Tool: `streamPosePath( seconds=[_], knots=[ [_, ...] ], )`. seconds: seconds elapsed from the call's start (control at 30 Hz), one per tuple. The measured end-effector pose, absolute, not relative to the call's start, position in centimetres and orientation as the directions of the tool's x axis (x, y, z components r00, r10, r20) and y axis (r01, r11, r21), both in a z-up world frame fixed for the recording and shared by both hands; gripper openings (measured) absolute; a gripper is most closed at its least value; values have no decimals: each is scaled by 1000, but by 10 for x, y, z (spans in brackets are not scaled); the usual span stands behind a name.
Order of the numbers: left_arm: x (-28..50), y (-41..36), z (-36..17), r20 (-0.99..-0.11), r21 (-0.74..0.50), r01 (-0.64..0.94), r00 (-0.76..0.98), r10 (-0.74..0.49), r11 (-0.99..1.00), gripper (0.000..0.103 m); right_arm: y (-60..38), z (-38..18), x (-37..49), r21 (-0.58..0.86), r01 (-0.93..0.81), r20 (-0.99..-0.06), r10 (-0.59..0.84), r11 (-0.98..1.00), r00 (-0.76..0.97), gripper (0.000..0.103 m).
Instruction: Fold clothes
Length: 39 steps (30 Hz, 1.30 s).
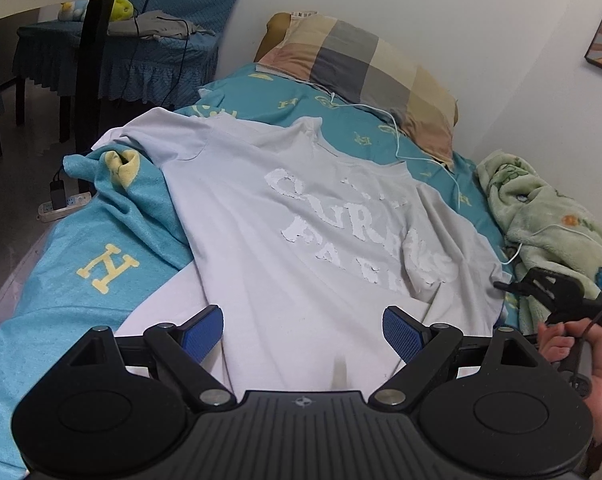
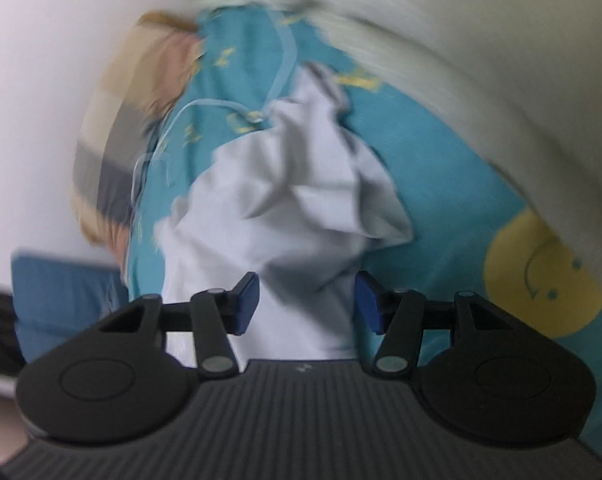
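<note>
A pale grey T-shirt (image 1: 301, 208) with raised white lettering lies spread on the bed, hem toward me, collar toward the pillow. My left gripper (image 1: 303, 330) is open, its blue pads (image 1: 401, 334) on either side of the hem, not closed on it. The right gripper shows at the right edge of the left wrist view (image 1: 557, 292), held by a hand. In the blurred right wrist view my right gripper (image 2: 307, 302) is open over a bunched part of the shirt (image 2: 301, 184), with cloth between the pads.
The bed has a teal sheet (image 1: 97, 248) with yellow letters. A checked pillow (image 1: 365, 68) lies at the head by the wall. A green fleece blanket (image 1: 541, 216) and a white cable (image 1: 457, 176) lie to the right. A chair (image 1: 113, 56) and power strip (image 1: 61, 206) stand left of the bed.
</note>
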<state>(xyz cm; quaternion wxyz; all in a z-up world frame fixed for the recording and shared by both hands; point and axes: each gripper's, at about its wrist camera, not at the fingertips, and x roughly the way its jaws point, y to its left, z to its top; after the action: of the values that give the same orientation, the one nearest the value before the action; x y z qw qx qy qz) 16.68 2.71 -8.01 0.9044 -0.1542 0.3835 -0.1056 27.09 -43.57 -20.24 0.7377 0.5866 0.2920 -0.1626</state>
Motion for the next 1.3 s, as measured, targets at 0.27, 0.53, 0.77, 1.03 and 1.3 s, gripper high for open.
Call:
streamPosePath(
  seconds=[0.27,0.53,0.77,1.03,1.3],
  knots=[
    [174,23,-85,-677,-336,81,672,-300,938,89,-438,-215,297,810,519,-526,-55,273,849,53],
    [177,20,-88,-684,-346,92,657,-318,934,89,-454,-188,308,615,622,-568,-275,484,776,9],
    [176,20,-83,-680,-349,90,661,-318,933,89,-443,-173,307,531,622,-663,-175,575,728,17],
    [160,30,-62,-704,-272,133,648,-292,953,89,-409,-118,242,469,531,-731,-28,705,682,58],
    [141,78,-52,-833,-128,145,522,-186,981,89,-324,-83,149,395,280,-827,207,875,522,62]
  ],
)
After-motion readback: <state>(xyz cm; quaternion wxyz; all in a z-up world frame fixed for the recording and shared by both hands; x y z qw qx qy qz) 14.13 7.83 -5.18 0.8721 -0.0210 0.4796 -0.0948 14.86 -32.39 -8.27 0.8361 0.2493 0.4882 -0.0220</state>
